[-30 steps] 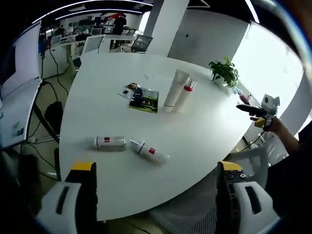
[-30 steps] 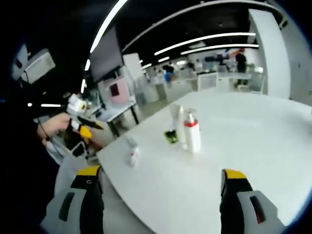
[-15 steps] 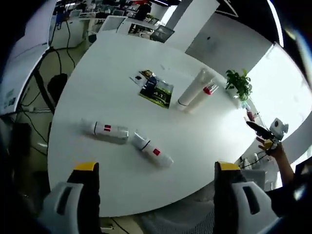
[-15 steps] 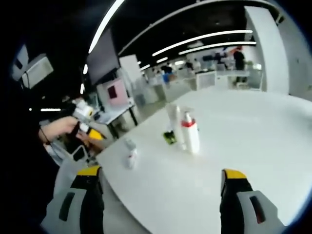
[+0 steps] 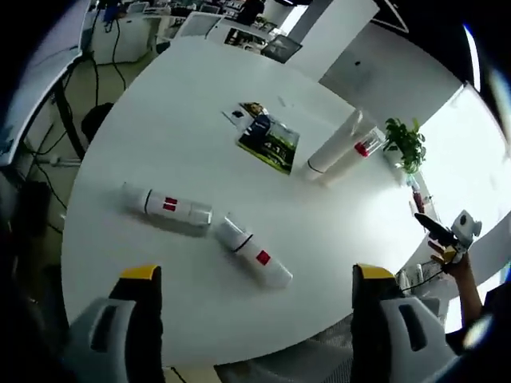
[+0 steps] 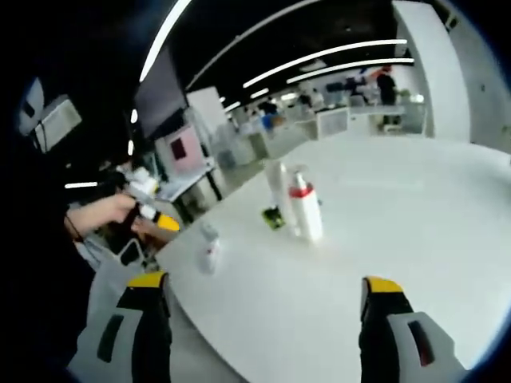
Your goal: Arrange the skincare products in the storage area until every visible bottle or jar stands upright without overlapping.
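Observation:
Two white bottles with red labels lie on their sides on the round white table [image 5: 160, 104]: one [image 5: 166, 208] at the left, the other [image 5: 255, 254] just right of it, nearly end to end. Farther off stand a tall white tube [image 5: 335, 144] and a red-capped bottle [image 5: 357, 154], side by side. My left gripper [image 5: 251, 299] hangs open above the table's near edge, short of the lying bottles. The right gripper view has the tube [image 6: 276, 194] and red-capped bottle [image 6: 305, 209] upright, a lying bottle [image 6: 209, 249] at the left, and my right gripper [image 6: 259, 307] open over bare table.
A dark green booklet [image 5: 269, 137] lies flat near the tube. A potted plant [image 5: 406, 142] stands at the table's far right edge. The other gripper [image 5: 447, 235], in a person's hand, shows off the table's right side. Desks and office chairs stand beyond the table.
The left gripper view has moved higher and closer over the table, so the lying bottles look larger. The right gripper view has shifted slightly. No bottle has moved.

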`<state>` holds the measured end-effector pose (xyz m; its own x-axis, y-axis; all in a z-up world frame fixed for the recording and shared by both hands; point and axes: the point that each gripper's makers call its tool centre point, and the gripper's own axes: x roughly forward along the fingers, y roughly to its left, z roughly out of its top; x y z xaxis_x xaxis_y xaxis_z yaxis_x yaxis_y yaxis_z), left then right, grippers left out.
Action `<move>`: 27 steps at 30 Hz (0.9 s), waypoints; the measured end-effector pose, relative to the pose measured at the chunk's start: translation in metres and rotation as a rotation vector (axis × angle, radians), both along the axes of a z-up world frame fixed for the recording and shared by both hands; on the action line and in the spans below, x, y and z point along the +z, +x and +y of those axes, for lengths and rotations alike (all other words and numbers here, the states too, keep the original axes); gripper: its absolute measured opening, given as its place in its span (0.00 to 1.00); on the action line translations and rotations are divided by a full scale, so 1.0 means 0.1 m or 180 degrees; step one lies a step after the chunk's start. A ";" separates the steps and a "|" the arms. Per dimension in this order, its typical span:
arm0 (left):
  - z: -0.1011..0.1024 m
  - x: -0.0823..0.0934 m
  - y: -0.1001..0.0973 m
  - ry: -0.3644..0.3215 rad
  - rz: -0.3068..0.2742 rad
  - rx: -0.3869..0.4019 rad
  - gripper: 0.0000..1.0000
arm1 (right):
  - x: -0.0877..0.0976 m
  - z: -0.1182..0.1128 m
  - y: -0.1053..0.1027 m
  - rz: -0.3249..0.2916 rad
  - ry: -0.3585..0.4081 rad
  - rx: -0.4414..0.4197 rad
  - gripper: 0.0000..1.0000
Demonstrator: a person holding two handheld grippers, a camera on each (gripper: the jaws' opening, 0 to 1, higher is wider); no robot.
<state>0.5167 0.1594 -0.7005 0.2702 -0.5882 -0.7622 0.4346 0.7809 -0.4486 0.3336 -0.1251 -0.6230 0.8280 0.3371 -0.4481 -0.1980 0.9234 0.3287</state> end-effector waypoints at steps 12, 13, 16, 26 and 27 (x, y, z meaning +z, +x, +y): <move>-0.01 -0.16 0.30 0.0151 -0.0072 0.0190 0.89 | -0.04 -0.03 0.07 0.0013 0.0050 -0.0018 0.97; -0.01 -0.17 0.32 0.0153 -0.0071 0.0218 0.88 | -0.04 -0.03 0.07 0.0020 0.0052 -0.0018 0.97; 0.00 -0.23 0.42 0.0185 -0.0044 0.0415 0.87 | -0.07 -0.03 0.06 0.0036 0.0069 -0.0025 0.97; 0.03 -0.38 0.69 0.0452 -0.0186 0.0784 0.81 | -0.10 -0.04 0.07 0.0068 0.0104 -0.0050 0.96; 0.04 -0.40 0.70 0.0483 -0.0191 0.0799 0.80 | -0.11 -0.04 0.07 0.0070 0.0103 -0.0051 0.96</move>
